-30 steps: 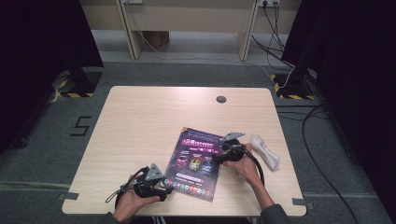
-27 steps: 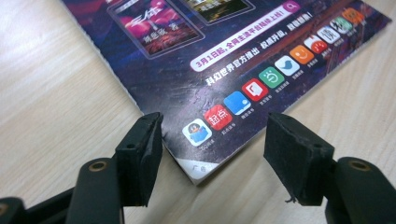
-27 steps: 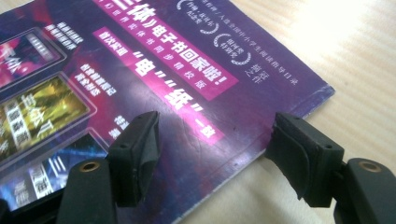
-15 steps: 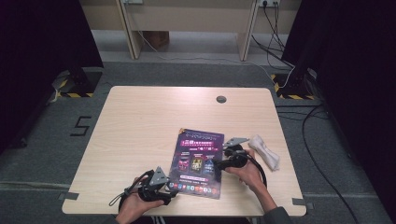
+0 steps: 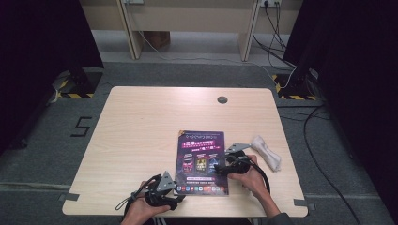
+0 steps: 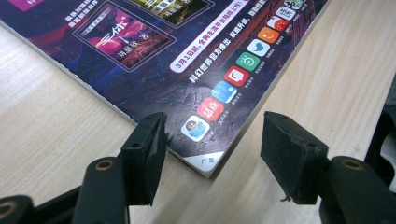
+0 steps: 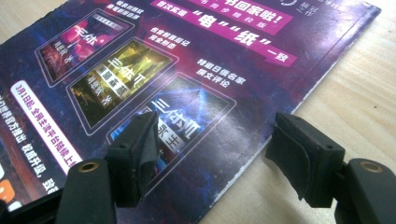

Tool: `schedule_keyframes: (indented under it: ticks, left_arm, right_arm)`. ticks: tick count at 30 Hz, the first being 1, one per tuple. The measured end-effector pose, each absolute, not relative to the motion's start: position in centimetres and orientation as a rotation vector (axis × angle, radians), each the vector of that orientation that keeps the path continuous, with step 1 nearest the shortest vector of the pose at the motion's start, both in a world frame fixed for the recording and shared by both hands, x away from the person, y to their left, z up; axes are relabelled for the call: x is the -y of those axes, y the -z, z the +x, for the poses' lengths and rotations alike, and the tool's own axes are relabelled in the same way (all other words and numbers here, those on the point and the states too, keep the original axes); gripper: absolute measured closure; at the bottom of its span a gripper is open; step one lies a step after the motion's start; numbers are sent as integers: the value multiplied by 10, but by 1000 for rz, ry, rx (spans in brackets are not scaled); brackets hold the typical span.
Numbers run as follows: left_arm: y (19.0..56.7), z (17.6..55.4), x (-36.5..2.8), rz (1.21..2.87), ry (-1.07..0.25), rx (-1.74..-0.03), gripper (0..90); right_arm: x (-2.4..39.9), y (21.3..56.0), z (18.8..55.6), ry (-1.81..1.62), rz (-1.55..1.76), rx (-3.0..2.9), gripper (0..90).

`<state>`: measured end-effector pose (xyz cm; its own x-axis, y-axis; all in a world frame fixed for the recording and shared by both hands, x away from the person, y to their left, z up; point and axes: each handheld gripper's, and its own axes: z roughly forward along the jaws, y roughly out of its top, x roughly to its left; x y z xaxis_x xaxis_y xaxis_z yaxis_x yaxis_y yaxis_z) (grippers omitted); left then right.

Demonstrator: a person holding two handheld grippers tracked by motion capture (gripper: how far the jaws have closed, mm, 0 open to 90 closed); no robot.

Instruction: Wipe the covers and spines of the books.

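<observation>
On the near half of the table [image 5: 141, 122] we see the magazine [image 5: 202, 161] lying flat. Our left gripper [image 5: 176, 197] sits at its near left corner, jaws released and just closing in, the corner between them but untouched. Our right gripper [image 5: 220, 169] straddles its right edge, jaws released. A white cloth [image 5: 266, 152] lies just beside.

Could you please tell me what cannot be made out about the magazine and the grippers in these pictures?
- Magazine: cover text too small in the high view; its far part is cut off by the frame edges in both gripper views.
- Left gripper: whether its pads touch the corner is unclear.
- White cloth: folds too small to make out.
</observation>
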<state>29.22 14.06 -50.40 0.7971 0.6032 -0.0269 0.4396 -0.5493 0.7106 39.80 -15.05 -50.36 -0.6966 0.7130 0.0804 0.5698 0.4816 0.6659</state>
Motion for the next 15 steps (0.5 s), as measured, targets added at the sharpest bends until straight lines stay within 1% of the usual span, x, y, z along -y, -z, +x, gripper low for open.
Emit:
schedule_keyframes:
  ticks: [6, 15]
  left_arm:
    - [504, 296, -141, 2217, -298, -771, 431]
    - [505, 298, -138, 2218, -290, -760, 431]
  right_arm:
    - [149, 503, 400, -1003, 1104, -2513, 329]
    - [147, 504, 401, -997, 1096, -2500, 318]
